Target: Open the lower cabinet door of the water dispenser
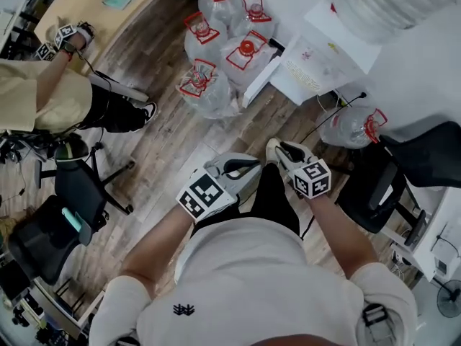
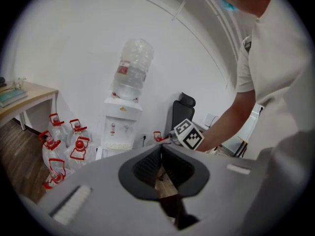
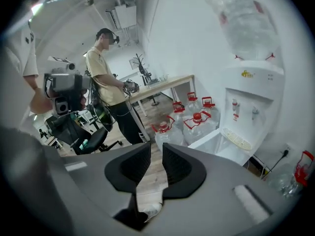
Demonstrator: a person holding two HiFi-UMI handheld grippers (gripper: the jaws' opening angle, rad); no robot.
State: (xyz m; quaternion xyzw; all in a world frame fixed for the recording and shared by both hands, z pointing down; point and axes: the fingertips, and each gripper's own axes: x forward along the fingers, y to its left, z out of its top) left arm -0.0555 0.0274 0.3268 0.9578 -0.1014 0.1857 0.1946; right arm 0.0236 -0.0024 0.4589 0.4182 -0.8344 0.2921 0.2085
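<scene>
**Dispenser door stands open, grippers held clear**

The lower cabinet door (image 3: 210, 141) of the water dispenser (image 3: 251, 102) stands swung out toward 5 red-handled jugs (image 1: 245, 52) clustered on the wood floor (image 1: 166, 143). Both grippers are held in front of the person's waist, well apart from the dispenser. The left gripper (image 2: 161, 154) is closed tip to tip with nothing inside. The right gripper (image 3: 156, 156) shows a narrow gap, also empty. A second person (image 3: 103, 77) stands beside a table (image 3: 165, 82).
</scene>
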